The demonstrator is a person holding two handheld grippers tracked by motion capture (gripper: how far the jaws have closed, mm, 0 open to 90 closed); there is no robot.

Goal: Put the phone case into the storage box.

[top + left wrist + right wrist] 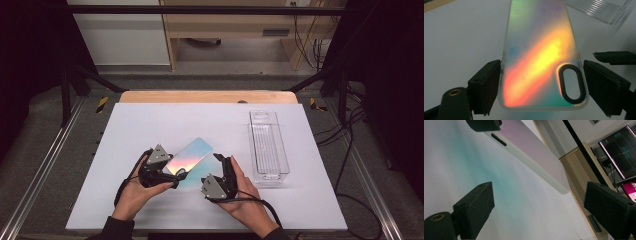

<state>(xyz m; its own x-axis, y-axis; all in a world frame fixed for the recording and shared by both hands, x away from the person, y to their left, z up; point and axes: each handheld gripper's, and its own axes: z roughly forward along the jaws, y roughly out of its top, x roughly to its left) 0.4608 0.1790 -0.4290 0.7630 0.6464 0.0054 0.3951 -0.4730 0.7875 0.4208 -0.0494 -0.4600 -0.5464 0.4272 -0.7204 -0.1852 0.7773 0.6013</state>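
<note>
Left hand-held gripper [541, 82] clamped across iridescent phone case [541, 57], far end cut off. Right hand-held gripper [539, 205] apart, nothing between. Clear tray [269, 145] far right on counter [150, 125].

One iridescent phone case [192, 155], one clear plastic tray [269, 147], two hand-held grippers, left hand-held gripper [172, 181], right hand-held gripper [218, 162], one white table [150, 125]

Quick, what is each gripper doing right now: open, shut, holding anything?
Left gripper: shut on the phone case, one jaw on each long edge.
Right gripper: open, holding nothing; the case lies ahead of its jaws.
</note>
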